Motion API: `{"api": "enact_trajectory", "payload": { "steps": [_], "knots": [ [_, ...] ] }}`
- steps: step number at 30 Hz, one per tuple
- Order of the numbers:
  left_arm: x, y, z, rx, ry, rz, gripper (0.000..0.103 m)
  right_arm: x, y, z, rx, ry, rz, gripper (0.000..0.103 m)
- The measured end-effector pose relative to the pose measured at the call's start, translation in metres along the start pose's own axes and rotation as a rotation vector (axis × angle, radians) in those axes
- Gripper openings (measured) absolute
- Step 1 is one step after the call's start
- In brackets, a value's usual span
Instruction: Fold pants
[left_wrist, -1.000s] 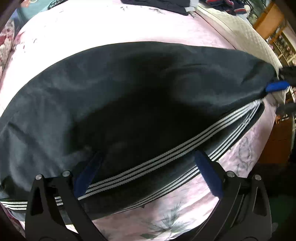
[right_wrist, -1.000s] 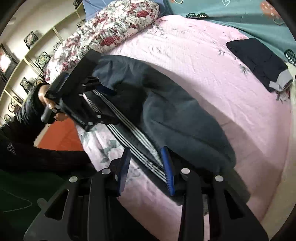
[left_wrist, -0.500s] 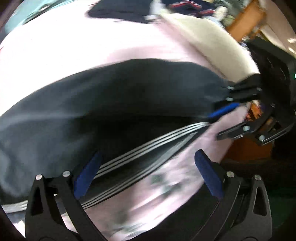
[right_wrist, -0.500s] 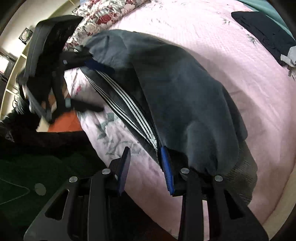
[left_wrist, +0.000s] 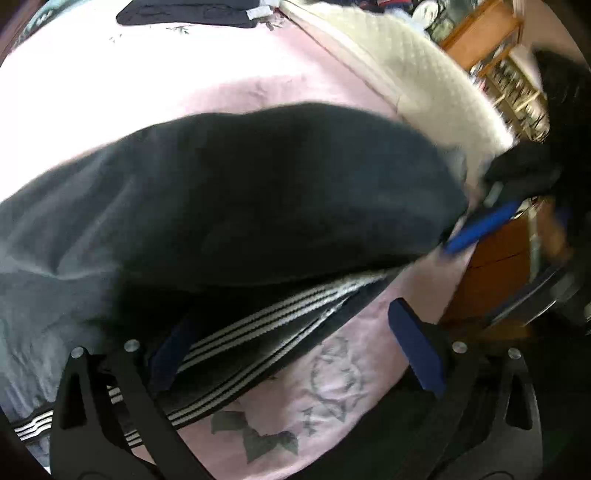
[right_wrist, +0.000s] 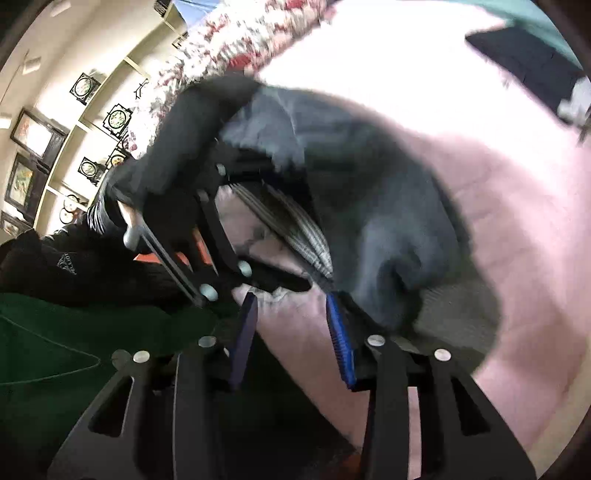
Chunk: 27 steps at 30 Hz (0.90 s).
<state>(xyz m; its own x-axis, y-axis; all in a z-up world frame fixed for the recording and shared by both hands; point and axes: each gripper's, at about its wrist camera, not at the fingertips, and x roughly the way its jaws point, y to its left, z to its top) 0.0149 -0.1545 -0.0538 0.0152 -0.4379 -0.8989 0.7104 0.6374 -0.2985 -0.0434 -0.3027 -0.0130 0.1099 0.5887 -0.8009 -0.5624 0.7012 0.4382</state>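
The dark pants (left_wrist: 258, 192) lie bunched on the pink bed (left_wrist: 147, 74), mid-fold; left tongs (left_wrist: 295, 350) gape over the striped seam; right tongs (right_wrist: 295, 339) seem released beside it; next, regrip the hem.

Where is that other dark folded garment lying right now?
The dark folded garment lies at the top of the left wrist view, on the pink bedspread beyond the pants; the right wrist view shows it upper right.

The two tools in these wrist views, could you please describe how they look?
Both the left tool and the right tool have matte black frames with cut-out slots and silver screw heads; their fingers carry blue pads, ribbed on the right one. The person's sleeve is black.
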Motion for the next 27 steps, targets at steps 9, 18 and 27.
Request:
{"api": "enact_trajectory", "payload": {
  "steps": [9,18,27],
  "knots": [
    [0.008,-0.02,-0.01,0.009,-0.013,0.08,0.101,-0.016,-0.051,0.049,0.103,-0.061,-0.326,0.047],
    [-0.003,-0.015,-0.011,-0.018,0.004,0.018,0.101,0.042,-0.034,0.058,-0.054,0.149,-0.238,0.045],
    [0.002,-0.023,-0.012,0.014,0.009,0.036,0.101,0.023,-0.064,0.058,0.065,0.105,-0.138,0.046]
  ]
}}
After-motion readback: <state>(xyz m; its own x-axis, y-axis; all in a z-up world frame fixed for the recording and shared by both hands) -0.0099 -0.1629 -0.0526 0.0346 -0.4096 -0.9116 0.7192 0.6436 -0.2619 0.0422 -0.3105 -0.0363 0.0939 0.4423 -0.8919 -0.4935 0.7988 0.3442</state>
